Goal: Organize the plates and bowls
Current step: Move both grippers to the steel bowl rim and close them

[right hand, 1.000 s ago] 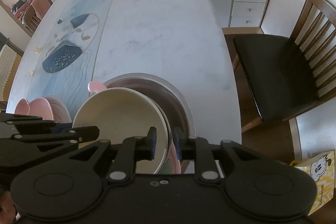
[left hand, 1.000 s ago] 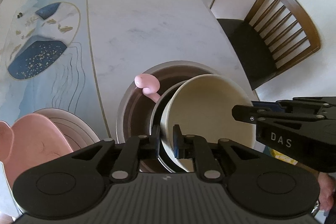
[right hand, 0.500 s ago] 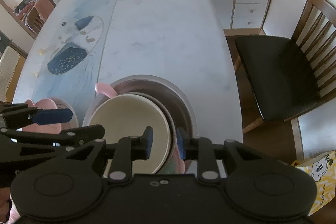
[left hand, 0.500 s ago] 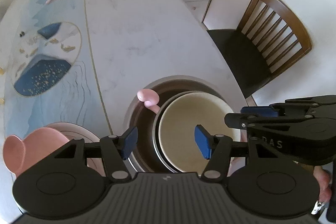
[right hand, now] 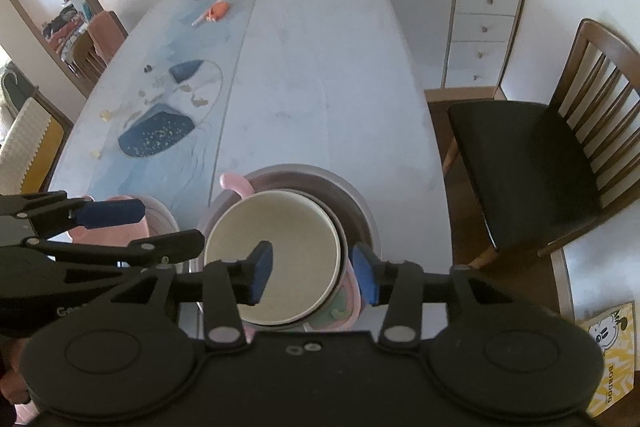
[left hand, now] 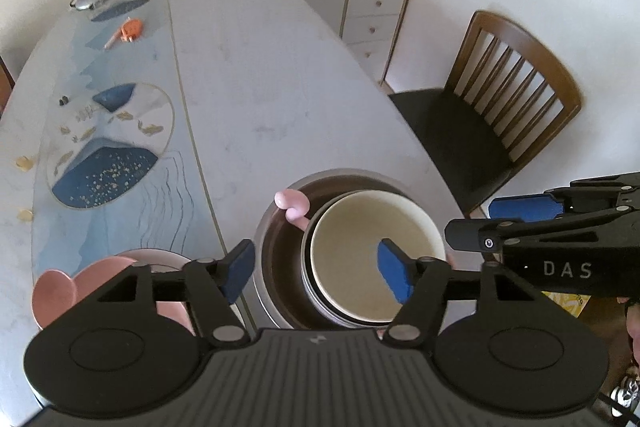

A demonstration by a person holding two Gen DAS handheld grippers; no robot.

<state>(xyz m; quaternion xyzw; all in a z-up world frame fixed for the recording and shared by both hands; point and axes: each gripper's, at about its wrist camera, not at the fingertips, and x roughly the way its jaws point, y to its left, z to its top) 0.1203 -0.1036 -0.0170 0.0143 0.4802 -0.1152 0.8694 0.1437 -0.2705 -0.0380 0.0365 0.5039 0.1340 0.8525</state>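
Cream round bowl (left hand: 376,257), clamped at its rim by both tools a second ago, has been released and now sits nested in the stack inside the large brown plate (left hand: 280,227). Left gripper (left hand: 318,277) and right gripper (right hand: 312,277) are both spread apart above it. Stacking of this bowl is judged complete.

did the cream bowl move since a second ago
Yes. The cream bowl was tilted up on edge between shut jaws; now it lies flat, nested in the stack inside the big brown bowl, with both grippers open.
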